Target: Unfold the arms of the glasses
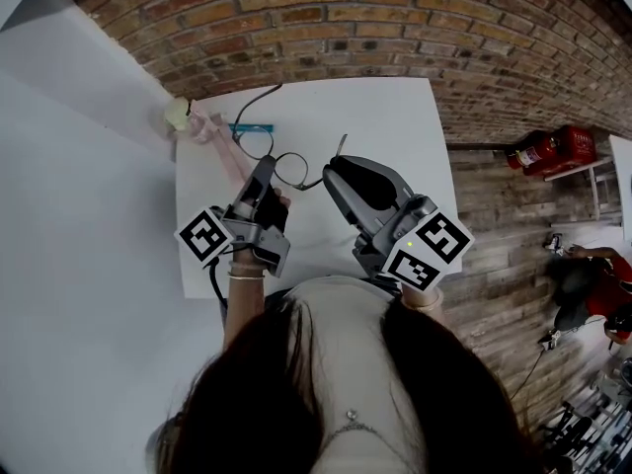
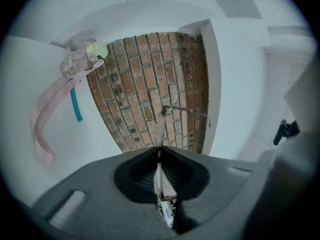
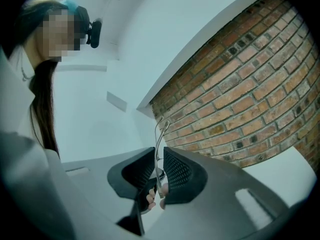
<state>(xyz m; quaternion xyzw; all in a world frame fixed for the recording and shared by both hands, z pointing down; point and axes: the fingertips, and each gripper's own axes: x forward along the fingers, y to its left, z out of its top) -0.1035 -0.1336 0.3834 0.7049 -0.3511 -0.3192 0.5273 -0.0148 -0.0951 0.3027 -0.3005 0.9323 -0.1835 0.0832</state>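
**Holding the Glasses in Both Grippers**

1. Position of the work. I held the glasses (image 1: 292, 169) in the air over the white table (image 1: 395, 117), between my two tools, with brickwork (image 1: 395, 18) beyond the table's far edge.

2. Left gripper (image 1: 269, 173). In its own view, the left gripper (image 2: 159, 156) had its jaws pressed together on the front of the glasses (image 2: 160, 126). The lens stood edge-on just above the jaw tips. One thin metal arm (image 2: 190, 111) ran out sideways to the right from the top of the frame.

3. Right gripper (image 1: 332, 171). In its own view, the right gripper (image 3: 159, 165) had its jaws drawn narrow onto a thin metal arm (image 3: 160, 134) of the glasses. The curved end of that arm rose clear above the jaws.

4. Surroundings. A pink strap (image 1: 222, 148) and a teal strip (image 1: 252, 126) lay on the far left part of the table, apart from the glasses.
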